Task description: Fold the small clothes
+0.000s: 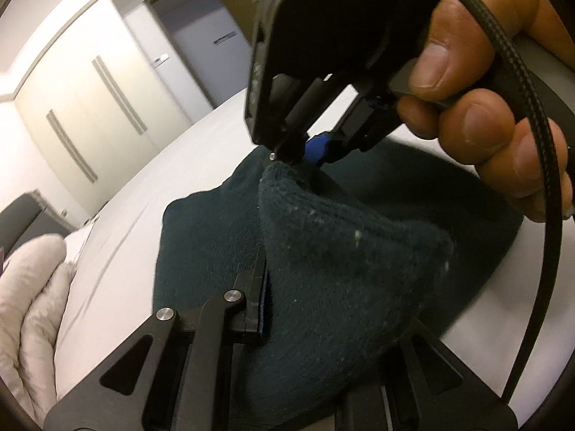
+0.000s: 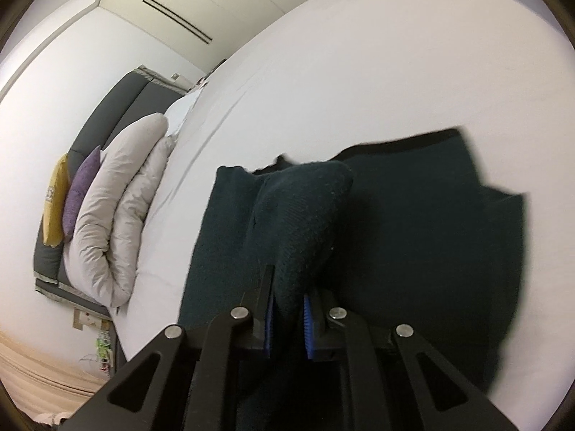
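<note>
A dark green knitted garment (image 1: 201, 237) lies on the white bed sheet (image 1: 118, 251), with part of it lifted into a raised fold. My left gripper (image 1: 273, 280) is shut on the near edge of that fold; one finger shows and the cloth hides the other. In the left wrist view a hand (image 1: 478, 82) holds my right gripper (image 1: 305, 154), which pinches the fold's far tip with its blue pads (image 1: 314, 149). From the right wrist view the garment (image 2: 431, 233) spreads flat to the right, and my right gripper (image 2: 289, 309) is shut on a bunched ridge of the knit.
A folded pale duvet (image 2: 118, 215) lies at the head of the bed, with a purple cushion (image 2: 81, 194) and a yellow cushion (image 2: 57, 194) against a grey headboard (image 2: 133, 100). White wardrobe doors (image 1: 90, 107) and a grey door (image 1: 201, 46) stand beyond the bed.
</note>
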Motion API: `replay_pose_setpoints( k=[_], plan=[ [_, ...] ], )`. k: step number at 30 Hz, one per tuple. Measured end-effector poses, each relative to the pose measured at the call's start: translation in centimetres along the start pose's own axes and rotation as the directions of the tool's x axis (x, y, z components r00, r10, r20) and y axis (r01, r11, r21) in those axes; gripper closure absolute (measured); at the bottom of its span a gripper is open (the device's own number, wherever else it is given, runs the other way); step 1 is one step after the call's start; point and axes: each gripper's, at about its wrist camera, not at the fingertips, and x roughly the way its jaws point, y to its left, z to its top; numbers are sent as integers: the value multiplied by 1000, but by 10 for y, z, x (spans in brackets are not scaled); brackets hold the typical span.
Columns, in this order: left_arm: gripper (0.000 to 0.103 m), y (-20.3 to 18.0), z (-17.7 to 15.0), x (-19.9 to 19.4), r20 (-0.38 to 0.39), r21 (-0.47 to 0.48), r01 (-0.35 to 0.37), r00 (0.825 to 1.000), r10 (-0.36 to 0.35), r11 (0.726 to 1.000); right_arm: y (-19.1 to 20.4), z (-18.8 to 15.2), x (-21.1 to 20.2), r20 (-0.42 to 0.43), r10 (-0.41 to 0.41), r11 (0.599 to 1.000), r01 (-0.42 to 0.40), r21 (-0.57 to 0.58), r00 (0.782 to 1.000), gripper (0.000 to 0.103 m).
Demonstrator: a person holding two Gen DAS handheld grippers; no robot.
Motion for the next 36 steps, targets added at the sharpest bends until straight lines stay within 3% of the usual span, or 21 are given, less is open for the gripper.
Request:
replay_pose_setpoints(
  k=[7,13,17,18,20,25,28,30,32,36],
  plan=[
    [92,-17,22,11,30,39,37,999,-39,999,-37,10,-42,46,-43,999,43,4,998,90],
    [92,-14,-3,9,28,44,60,998,-62,997,-64,9,-57,61,-61,998,59,25,996,91],
    [90,-10,-24,24,-25,67,89,996,-88,994,-89,0,-44,34,-81,994,78,77,996,90],
    [90,-8,-29,23,-114,-25,-11,993,8,1000,-96,-2,-40,33,-77,992,73,99,997,90],
    [88,1,-38,13,-110,-27,10,994,-13,1000,-98,-5,-37,52,-65,992,58,114,997,90],
    [82,36,-74,-25,-87,-88,103,990,-110,991,-98,-5,-41,71,-73,989,63,132,995,89],
    [82,75,-97,-43,-72,-175,137,986,-151,975,-94,-13,-47,76,-68,984,54,172,995,77],
    [82,100,-109,-48,-57,-207,120,989,-135,971,-84,-25,-57,88,-102,984,88,156,991,60],
    [82,125,-115,-45,-58,-230,57,996,-72,972,-76,-42,-68,88,-105,985,91,149,991,55],
    [82,176,-128,-26,-98,-303,8,994,-39,953,-69,-72,-78,61,-94,987,85,135,994,52]
  ],
)
